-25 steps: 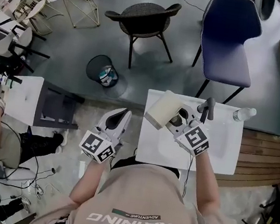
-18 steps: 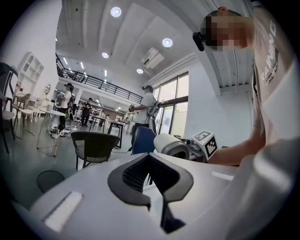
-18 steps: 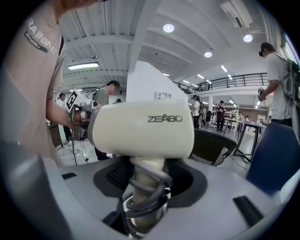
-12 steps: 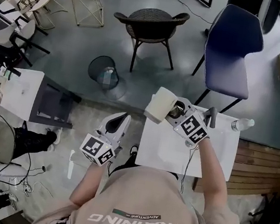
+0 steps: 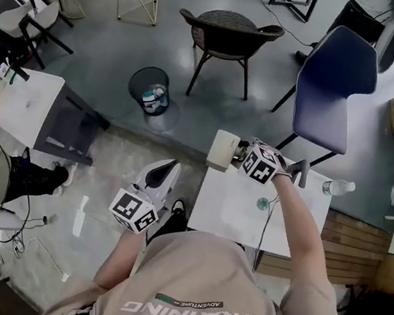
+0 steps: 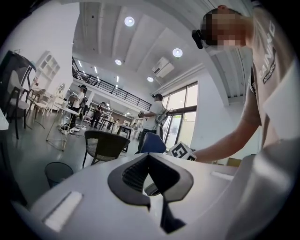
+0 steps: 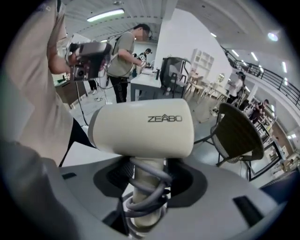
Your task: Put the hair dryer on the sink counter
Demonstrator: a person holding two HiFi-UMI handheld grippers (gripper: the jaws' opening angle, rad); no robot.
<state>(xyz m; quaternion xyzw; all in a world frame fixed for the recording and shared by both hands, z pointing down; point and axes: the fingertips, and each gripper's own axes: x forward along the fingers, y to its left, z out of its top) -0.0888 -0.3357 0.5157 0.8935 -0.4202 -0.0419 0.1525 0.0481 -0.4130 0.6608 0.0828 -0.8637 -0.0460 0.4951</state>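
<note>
Right gripper (image 5: 244, 156) fingers clamp the cord-wrapped handle of the hair dryer (image 5: 222, 150) over the sink tabletop (image 5: 223, 210); left gripper (image 5: 169, 165) fingers closed, empty, beside it; wastebasket (image 5: 149, 92) beyond holds litter

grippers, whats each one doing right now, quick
Left hand-held gripper: closed, holding nothing.
Right hand-held gripper: closed on the hair dryer, by its handle.

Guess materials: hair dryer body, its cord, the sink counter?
Hair dryer: cream plastic, matte with soft sheen; moulded curves, printed logo. Cord: grey rubbery sheath, likely PVC; coils smoothly round the handle. Sink counter: white, smooth, perhaps ceramic or solid surface; unclear.
</note>
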